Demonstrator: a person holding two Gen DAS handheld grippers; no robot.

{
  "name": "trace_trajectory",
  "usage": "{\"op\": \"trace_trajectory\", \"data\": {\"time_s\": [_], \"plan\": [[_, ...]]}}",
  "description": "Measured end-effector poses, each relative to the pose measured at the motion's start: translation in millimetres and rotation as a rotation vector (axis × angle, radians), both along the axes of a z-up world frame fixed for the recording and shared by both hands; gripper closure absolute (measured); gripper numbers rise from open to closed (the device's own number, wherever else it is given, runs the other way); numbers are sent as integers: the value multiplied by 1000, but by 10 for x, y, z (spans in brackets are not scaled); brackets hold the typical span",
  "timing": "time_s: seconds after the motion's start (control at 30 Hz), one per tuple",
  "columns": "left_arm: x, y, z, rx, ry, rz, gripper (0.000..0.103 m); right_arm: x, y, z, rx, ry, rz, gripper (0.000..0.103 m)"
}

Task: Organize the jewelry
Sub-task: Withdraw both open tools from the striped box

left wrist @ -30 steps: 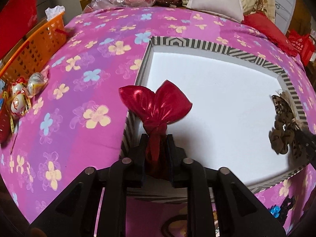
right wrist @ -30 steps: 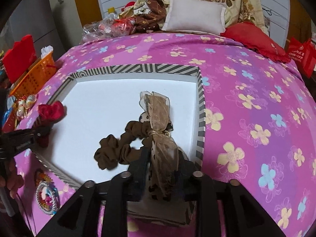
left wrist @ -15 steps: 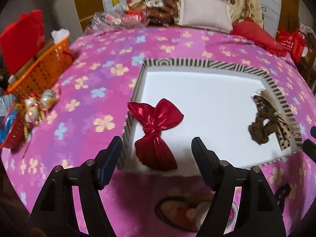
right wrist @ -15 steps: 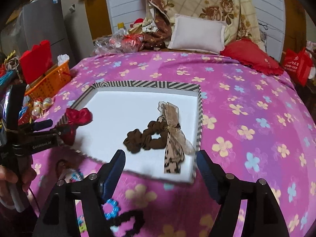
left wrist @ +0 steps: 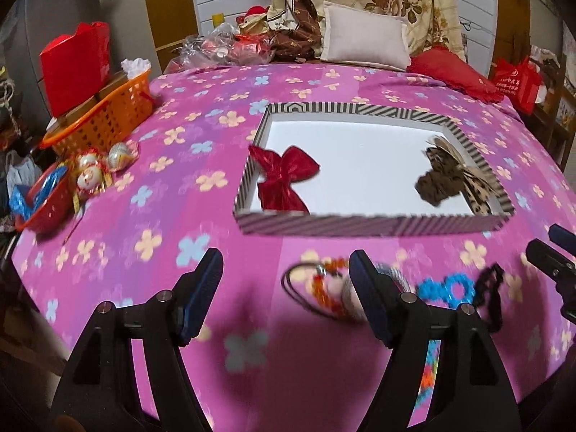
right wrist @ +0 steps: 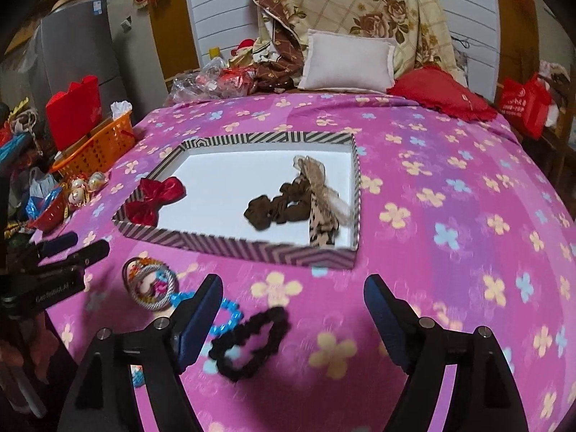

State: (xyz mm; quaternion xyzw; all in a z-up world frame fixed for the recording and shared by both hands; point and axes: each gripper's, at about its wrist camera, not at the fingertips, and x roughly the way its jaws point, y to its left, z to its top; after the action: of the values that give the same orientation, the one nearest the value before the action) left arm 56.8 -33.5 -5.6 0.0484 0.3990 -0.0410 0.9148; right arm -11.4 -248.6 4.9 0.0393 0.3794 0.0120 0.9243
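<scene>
A striped box with a white floor lies on the pink flowered bedspread. A red bow lies at its left edge; a brown scrunchie with a leopard ribbon lies at its right side. Near the bed's front edge lie a beaded bracelet bundle, a blue flower band and a black scrunchie. My left gripper is open and empty. My right gripper is open and empty above the black scrunchie.
An orange basket with a red box stands at the left. Wrapped trinkets and a red bowl lie beside it. A pillow and a red cushion lie at the bed's far end.
Both grippers let go of the red bow and the brown scrunchie in the box, opened, and pulled back toward the bed's front edge.
</scene>
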Motion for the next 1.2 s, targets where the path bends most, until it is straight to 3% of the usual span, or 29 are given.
{"op": "trace_trajectory", "data": {"time_s": [0.37,0.47,0.6,1.2], "plan": [[-375,113,-102,-23,7,27,30,-299,84,-76,22,19,-11,24],[-444,134,-130,-31,13,29,30,-354,150,-93,15,21,-2,17],[-513,124,-140,-26,15,18,30,-415,262,-101,-11,19,18,17],[-614,104,-94,-31,13,9,30,-509,333,-92,-35,28,35,17]]}}
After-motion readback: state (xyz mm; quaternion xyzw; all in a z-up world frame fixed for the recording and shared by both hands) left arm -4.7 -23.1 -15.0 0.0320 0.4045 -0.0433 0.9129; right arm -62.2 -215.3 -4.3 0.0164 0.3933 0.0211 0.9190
